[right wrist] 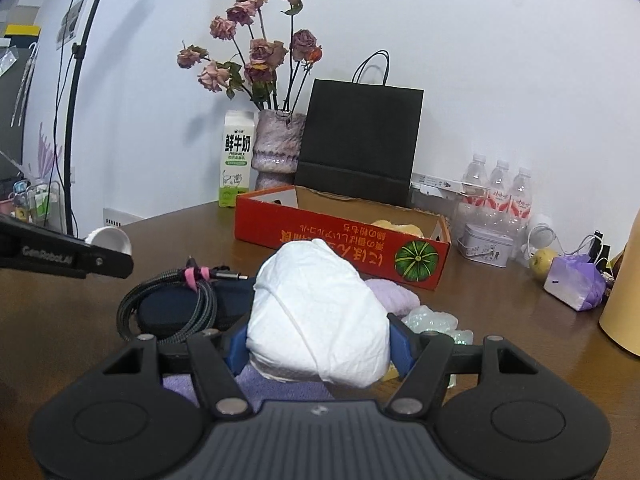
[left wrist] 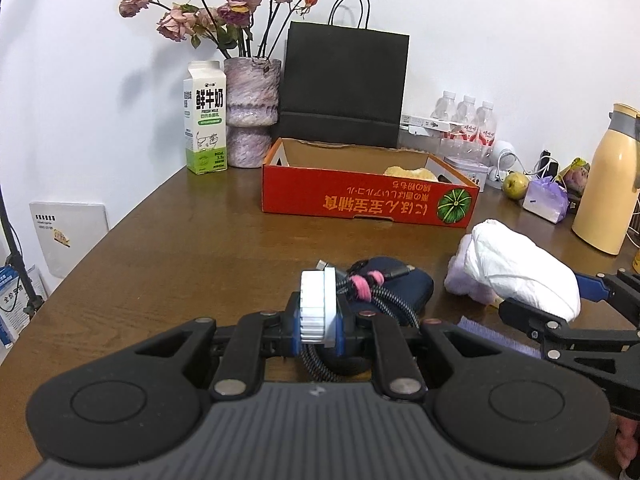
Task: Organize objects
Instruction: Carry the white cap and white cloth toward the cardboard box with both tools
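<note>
a white cap (left wrist: pixel 318 307) is pinched by the left gripper (left wrist: pixel 318 322), a white bundle (right wrist: pixel 318 312) by the right gripper (right wrist: pixel 318 354), with the red box (right wrist: pixel 340 240) straight ahead.

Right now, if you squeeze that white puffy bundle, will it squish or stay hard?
Probably squish: the white bundle looks like soft, crinkled padding, bulging past the right gripper shut on it. It likely weighs little for its size. It probably won't slip, since its wrinkled surface should grip.
</note>
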Motion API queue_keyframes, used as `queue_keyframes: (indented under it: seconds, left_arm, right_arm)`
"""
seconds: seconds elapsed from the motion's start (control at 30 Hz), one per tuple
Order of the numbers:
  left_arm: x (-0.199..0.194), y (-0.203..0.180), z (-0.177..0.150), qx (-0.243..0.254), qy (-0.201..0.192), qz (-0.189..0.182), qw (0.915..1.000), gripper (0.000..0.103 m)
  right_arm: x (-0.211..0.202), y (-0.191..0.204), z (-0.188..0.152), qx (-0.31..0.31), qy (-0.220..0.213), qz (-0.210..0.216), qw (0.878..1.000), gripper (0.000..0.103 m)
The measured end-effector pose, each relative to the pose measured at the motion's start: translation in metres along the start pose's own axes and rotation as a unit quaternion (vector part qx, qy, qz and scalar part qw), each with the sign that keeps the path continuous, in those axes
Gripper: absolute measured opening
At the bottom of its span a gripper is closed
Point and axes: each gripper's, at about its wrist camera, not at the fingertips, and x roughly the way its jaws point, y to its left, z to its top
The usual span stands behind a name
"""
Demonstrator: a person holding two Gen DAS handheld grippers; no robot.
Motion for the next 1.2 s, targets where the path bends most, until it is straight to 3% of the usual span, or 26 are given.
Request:
queue_keyframes:
  seconds: [1.2]
  left_arm:
    - [0.063,-0.03,0.099,0.016,-0.052,0.002,0.9985,0.016]
  right_arm:
    - [0.072,-0.05,0.076,0.039,-0.004,0.003,0.999,0.066]
